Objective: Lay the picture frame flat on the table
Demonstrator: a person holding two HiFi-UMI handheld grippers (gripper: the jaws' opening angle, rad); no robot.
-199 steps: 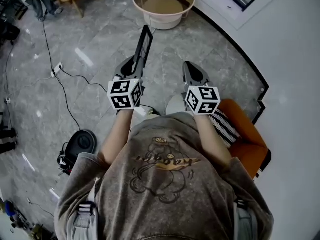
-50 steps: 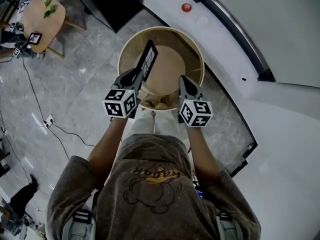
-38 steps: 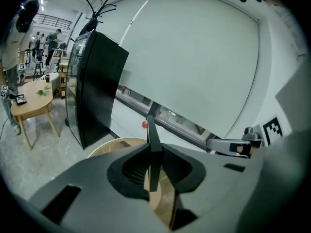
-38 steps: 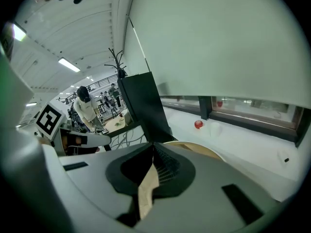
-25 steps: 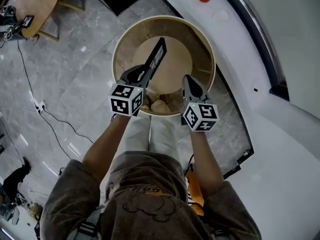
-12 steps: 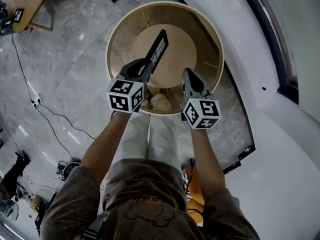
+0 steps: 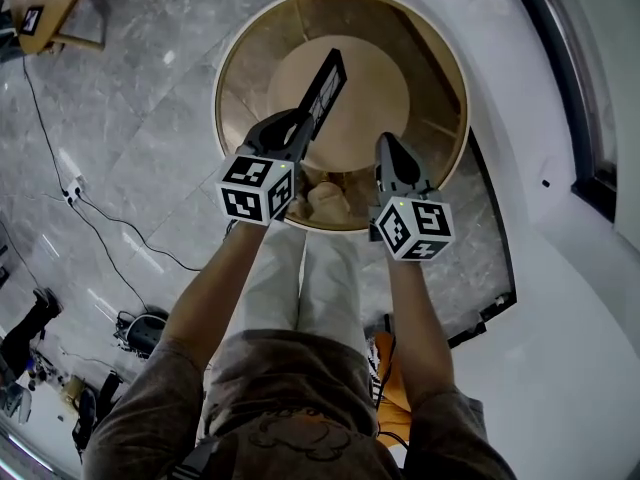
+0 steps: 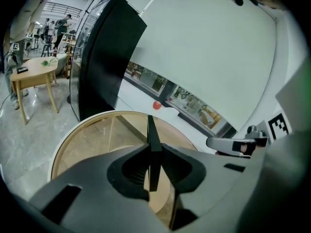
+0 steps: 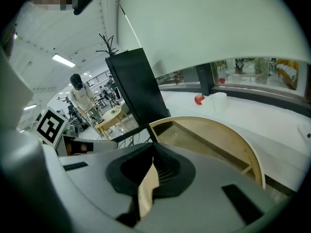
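A black picture frame (image 7: 326,86) stands on edge over the round wooden table (image 7: 236,60), pointing up and to the right in the head view. My left gripper (image 7: 300,128) is shut on the frame's near end. In the left gripper view the frame's thin edge (image 8: 152,137) runs straight up between the pads (image 8: 154,153), above the table (image 8: 87,135). My right gripper (image 7: 389,144) hovers beside it over the table's near right part, shut with nothing in it. In the right gripper view (image 9: 155,147) the table's rim (image 9: 228,135) lies ahead.
The table has a raised rim and a lower inner disc (image 7: 375,88). A white curved ledge (image 7: 520,168) wraps the right side, with a red knob (image 9: 199,99) on it. A tall black panel (image 8: 104,67) stands behind the table. Cables (image 7: 110,238) trail over the marble floor at left.
Both grippers have sunk toward the round table, the left one still carrying the frame on edge. The table now fills more of the head view.
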